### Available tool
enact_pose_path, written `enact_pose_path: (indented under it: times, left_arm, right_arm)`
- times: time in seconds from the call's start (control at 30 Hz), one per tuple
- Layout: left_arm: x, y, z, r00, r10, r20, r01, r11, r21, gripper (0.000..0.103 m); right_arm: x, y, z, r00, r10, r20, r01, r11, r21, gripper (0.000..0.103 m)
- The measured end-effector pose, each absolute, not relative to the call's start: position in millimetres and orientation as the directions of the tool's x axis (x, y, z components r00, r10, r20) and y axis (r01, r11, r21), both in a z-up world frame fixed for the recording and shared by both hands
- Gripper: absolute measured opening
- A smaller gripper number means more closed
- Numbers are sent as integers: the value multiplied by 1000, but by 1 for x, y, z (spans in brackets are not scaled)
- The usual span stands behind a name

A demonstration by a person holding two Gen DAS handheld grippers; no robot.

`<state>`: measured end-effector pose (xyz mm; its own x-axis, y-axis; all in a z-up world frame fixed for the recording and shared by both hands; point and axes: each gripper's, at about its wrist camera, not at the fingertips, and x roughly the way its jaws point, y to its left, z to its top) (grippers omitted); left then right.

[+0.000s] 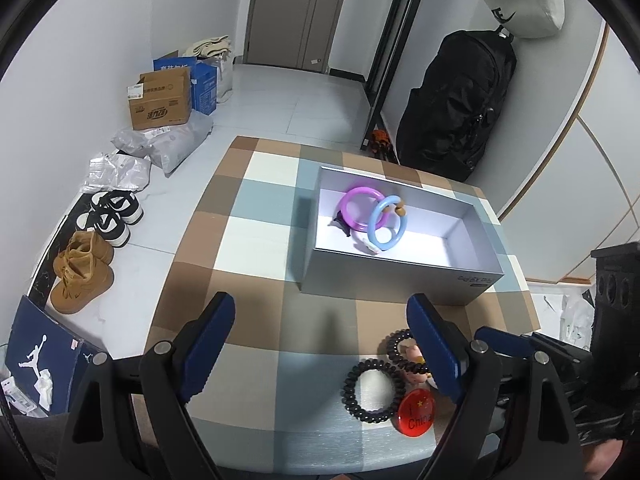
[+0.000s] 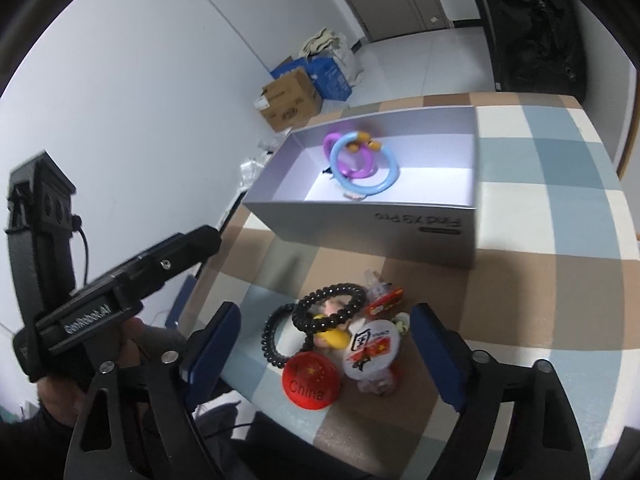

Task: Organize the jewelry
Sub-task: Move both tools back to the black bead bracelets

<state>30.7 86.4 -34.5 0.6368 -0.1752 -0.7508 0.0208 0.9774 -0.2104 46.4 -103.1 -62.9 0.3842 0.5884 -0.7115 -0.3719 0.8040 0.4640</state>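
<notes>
A grey open box (image 1: 400,280) (image 2: 360,220) stands on the checked table and holds a purple ring (image 1: 349,210) (image 2: 329,142) and a blue ring (image 1: 376,216) (image 2: 372,190). In front of the box lies a pile: a black bead bracelet (image 2: 332,306), a black coil hair tie (image 1: 370,390) (image 2: 272,342), a red China badge (image 1: 416,416) (image 2: 312,382) and a white badge (image 2: 372,350). My left gripper (image 1: 320,348) is open and empty, left of the pile. My right gripper (image 2: 320,360) is open, its fingers on either side of the pile.
The checked table (image 1: 248,240) (image 2: 540,240) has floor to its left with shoes (image 1: 84,272), cardboard boxes (image 1: 160,100) (image 2: 292,100) and plastic bags (image 1: 168,144). A black backpack (image 1: 460,104) leans on the wall behind the table. The left gripper's body (image 2: 100,300) shows in the right wrist view.
</notes>
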Motion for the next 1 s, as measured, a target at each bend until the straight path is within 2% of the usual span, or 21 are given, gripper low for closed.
enact_pose_path:
  times: [0.37, 0.6, 0.63, 0.7, 0.77, 0.9, 0.93, 0.97, 1.0]
  left_arm:
    - [39, 107, -43, 594, -209, -777, -28, 960, -279, 85]
    - [42, 112, -50, 558, -212, -802, -40, 959, -281, 85]
    - [42, 113, -50, 556, -213, -804, -43, 958, -284, 85]
    - [42, 115, -51, 550, -221, -806, -49, 954, -295, 85]
    - [43, 117, -52, 543, -226, -808, -55, 951, -303, 85]
    - [45, 116, -55, 532, -231, -814, -57, 950, -307, 85]
    - [45, 115, -55, 530, -228, -817, -56, 952, -301, 85]
    - [45, 114, -56, 527, -224, -820, -55, 954, -296, 85]
    - [45, 114, -57, 525, -220, -822, -55, 955, -291, 85]
  right_arm:
    - [45, -70, -74, 397, 492, -775, -414, 849, 328, 74]
    - [44, -52, -75, 433, 401, -807, -435, 877, 202, 68]
    - [44, -50, -75, 439, 385, -812, -440, 880, 180, 62]
    - [43, -48, -75, 450, 361, -817, -438, 886, 150, 60]
    - [43, -48, -75, 457, 341, -822, -436, 891, 127, 52]
    - [40, -46, -75, 461, 319, -828, -455, 886, 88, 44]
    - [41, -46, -75, 463, 319, -827, -459, 884, 85, 38]
    - [41, -48, -74, 462, 324, -825, -459, 884, 90, 26]
    - [43, -49, -74, 458, 328, -826, -456, 884, 98, 23]
